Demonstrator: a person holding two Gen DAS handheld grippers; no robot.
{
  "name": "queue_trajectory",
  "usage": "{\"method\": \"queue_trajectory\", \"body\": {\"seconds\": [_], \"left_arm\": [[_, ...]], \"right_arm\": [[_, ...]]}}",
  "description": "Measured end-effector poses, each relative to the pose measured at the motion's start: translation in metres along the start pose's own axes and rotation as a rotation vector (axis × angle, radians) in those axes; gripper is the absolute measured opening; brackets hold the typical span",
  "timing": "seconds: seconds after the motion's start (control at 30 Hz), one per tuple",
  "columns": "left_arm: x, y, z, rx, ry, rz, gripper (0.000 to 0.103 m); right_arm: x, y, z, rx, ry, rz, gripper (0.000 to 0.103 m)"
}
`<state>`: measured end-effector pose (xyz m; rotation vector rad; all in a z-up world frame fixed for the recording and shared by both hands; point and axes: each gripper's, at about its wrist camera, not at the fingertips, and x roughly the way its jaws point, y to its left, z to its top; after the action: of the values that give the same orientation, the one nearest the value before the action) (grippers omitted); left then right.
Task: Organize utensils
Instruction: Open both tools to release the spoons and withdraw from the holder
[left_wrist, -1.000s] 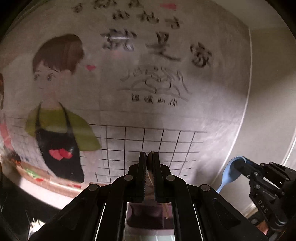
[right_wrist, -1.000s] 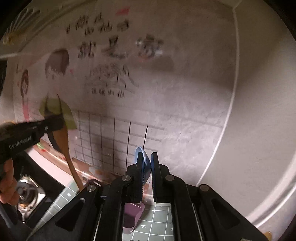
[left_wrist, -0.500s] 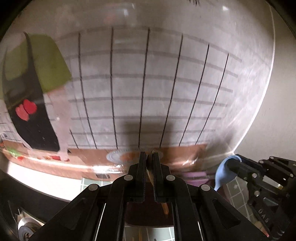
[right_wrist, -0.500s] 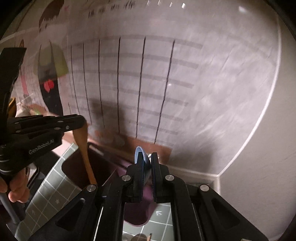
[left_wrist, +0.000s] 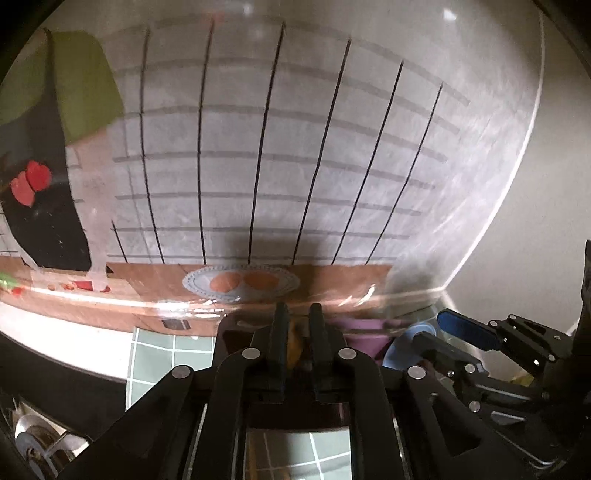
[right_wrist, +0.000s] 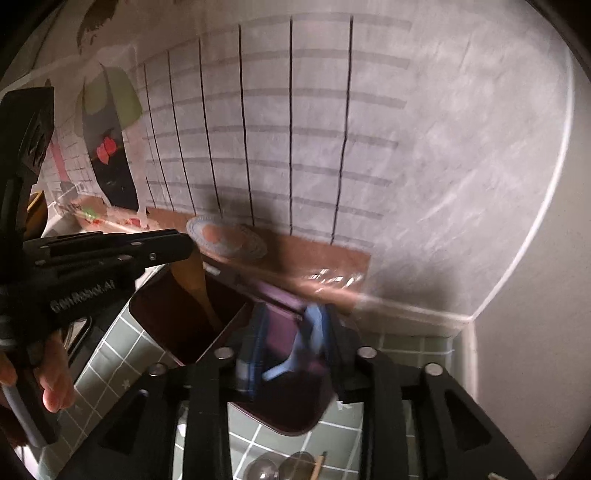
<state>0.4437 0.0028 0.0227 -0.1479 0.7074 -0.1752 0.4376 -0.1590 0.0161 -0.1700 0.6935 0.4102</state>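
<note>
Blue spoon (right_wrist: 295, 350) and wooden spoon (right_wrist: 192, 284) now loose between both just-spread grippers, lower over holder (right_wrist: 177, 325).

Black hand-held gripper (left_wrist: 295, 325), silver screws

The blue spoon (right_wrist: 314, 332) between the right tool's (right_wrist: 291, 339) parted fingers is smeared by motion. The wooden spoon's (right_wrist: 194, 284) lower end is hidden inside the dark holder (right_wrist: 162, 317). Near the bottom edge, round glassy things (right_wrist: 280, 467) are cut off.
</note>
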Motion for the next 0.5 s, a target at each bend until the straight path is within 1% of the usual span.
{"method": "queue_trajectory", "body": {"seconds": [0.03,0.1,0.17,0.23,0.27,0.33,0.4,0.5], "left_arm": [[-0.007,-0.002,0.001,0.008,-0.01,0.007,0.018],[-0.023,-0.005,0.002,0.024,-0.041,0.009,0.019],[-0.044,-0.007,-0.002,0.028,-0.07,0.004,0.026],[-0.058,-0.004,-0.008,0.018,-0.076,0.007,0.042],[-0.065,-0.002,-0.012,0.012,-0.079,0.015,0.045],[-0.078,0.004,-0.024,0.014,-0.066,0.041,0.046],[-0.089,0.007,-0.037,0.032,-0.049,0.071,0.046],[-0.11,0.013,-0.065,0.049,-0.046,0.102,0.046]], "right_arm": [[-0.007,-0.001,0.002,-0.004,-0.016,-0.01,0.03],[-0.022,0.0,0.005,-0.005,-0.039,-0.044,0.032],[-0.037,-0.001,0.005,-0.01,-0.058,-0.079,0.038],[-0.055,0.001,0.001,-0.018,-0.089,-0.121,0.047],[-0.062,0.002,-0.002,-0.019,-0.103,-0.14,0.048],[-0.077,0.003,-0.008,-0.021,-0.122,-0.173,0.052],[-0.093,0.004,-0.018,-0.02,-0.13,-0.209,0.053],[-0.11,0.007,-0.035,-0.012,-0.123,-0.256,0.054]]}}
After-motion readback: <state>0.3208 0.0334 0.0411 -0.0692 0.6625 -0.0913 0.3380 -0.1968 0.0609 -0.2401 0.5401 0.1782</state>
